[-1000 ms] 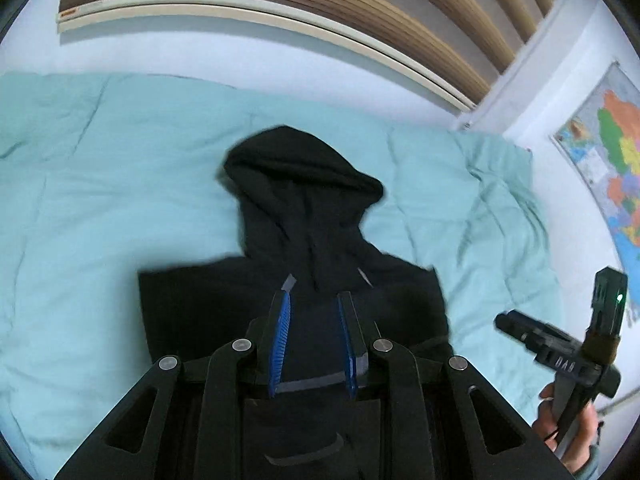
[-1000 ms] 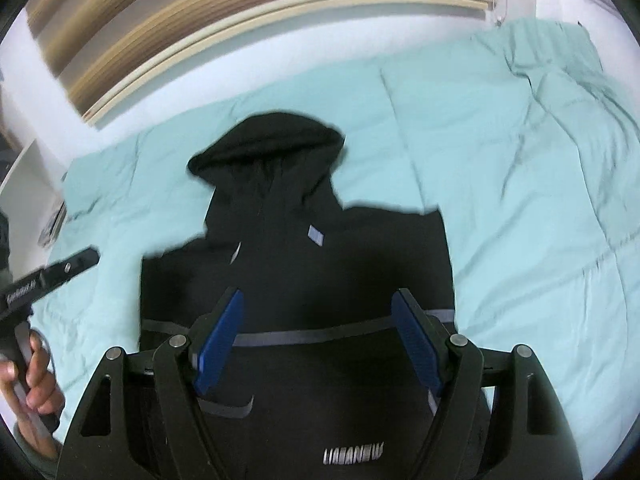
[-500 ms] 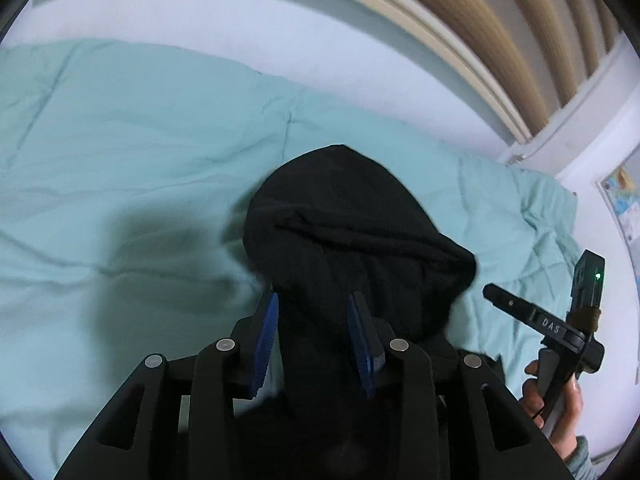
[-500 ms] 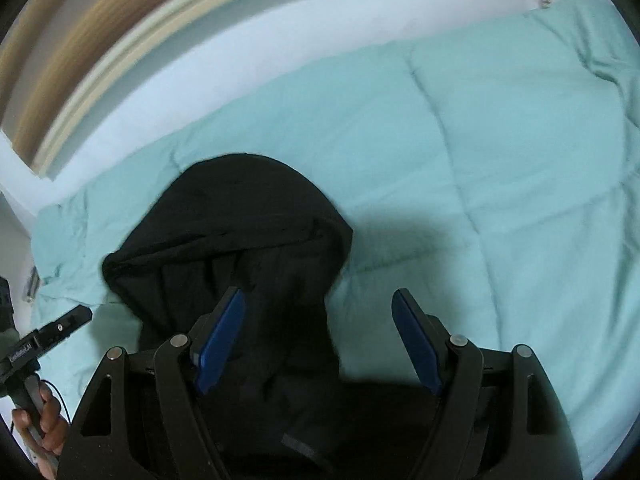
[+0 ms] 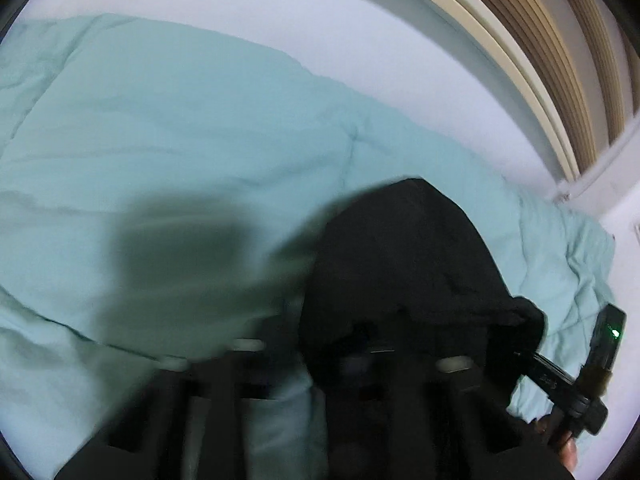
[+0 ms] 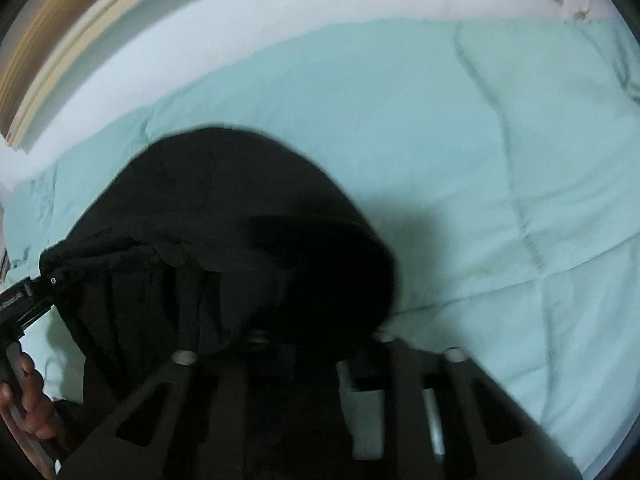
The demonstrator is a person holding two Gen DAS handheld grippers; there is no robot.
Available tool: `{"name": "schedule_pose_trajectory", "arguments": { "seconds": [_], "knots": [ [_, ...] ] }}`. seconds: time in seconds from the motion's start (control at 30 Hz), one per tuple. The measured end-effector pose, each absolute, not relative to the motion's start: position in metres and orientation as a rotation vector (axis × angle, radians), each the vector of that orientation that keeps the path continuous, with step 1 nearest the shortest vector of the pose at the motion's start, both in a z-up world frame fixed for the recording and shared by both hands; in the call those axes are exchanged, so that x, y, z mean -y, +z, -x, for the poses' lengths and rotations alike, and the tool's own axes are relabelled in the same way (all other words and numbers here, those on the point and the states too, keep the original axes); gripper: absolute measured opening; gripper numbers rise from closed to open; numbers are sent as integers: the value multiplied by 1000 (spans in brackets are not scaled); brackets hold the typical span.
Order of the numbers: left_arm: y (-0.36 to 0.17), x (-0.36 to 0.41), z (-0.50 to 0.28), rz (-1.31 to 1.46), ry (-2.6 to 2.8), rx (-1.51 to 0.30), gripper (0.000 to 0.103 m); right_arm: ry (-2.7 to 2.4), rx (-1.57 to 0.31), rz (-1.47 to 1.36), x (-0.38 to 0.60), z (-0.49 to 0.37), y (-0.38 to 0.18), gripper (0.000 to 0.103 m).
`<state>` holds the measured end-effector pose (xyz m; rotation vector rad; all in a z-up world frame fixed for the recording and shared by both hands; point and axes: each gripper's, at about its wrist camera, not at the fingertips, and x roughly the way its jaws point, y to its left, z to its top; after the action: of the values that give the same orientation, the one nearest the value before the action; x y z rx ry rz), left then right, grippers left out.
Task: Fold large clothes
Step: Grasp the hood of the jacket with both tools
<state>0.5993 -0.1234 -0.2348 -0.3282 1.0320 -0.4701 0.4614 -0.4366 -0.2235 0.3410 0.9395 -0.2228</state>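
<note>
A black hoodie lies on a teal quilt; only its hood [image 5: 408, 264] shows, also in the right wrist view [image 6: 224, 216]. My left gripper [image 5: 360, 352] is low at the base of the hood, its fingertips blurred and buried in black cloth. My right gripper [image 6: 276, 344] is likewise down on the hood's right side, fingertips hidden by the fabric. The right gripper's body shows at the hood's right edge in the left wrist view [image 5: 560, 380]. The left gripper's body shows at the hood's left edge in the right wrist view [image 6: 20, 300].
The teal quilt [image 5: 180, 140] covers the bed and spreads wide to the left and, in the right wrist view [image 6: 500, 160], to the right. A white wall [image 5: 320, 20] and wooden slats [image 5: 540, 40] run behind the bed.
Both grippers have moved forward over the hoodie from its body to the hood and dropped close onto it. The fingertips, clearly apart before, are now blurred and lost in the fabric.
</note>
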Motion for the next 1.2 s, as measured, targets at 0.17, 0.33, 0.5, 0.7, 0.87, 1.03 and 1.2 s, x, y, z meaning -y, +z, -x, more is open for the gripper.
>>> {"name": "schedule_pose_trajectory", "arguments": {
  "seconds": [0.17,0.33,0.5,0.7,0.87,1.03,1.2],
  "knots": [
    [-237,79,-578,458,-511,-1032,11,-151,-857,-422,463,-431,-208,8],
    [-303,105,-598,361,-474,-1245,13,-142,-1077,-497,476,-456,-287,8],
    [-271,103,-580,277,-504,-1157,23,-147,-1081,-511,488,-454,-281,27],
    [-215,97,-535,102,-495,-1001,50,-125,-1013,-395,486,-415,-232,52],
    [-173,107,-532,116,-515,-884,51,-108,-941,-395,473,-404,-200,52],
    [-171,129,-558,110,-528,-885,52,-79,-915,-356,443,-434,-186,52],
    [-221,142,-583,112,-505,-1033,52,-95,-994,-294,439,-463,-216,52]
  ]
}}
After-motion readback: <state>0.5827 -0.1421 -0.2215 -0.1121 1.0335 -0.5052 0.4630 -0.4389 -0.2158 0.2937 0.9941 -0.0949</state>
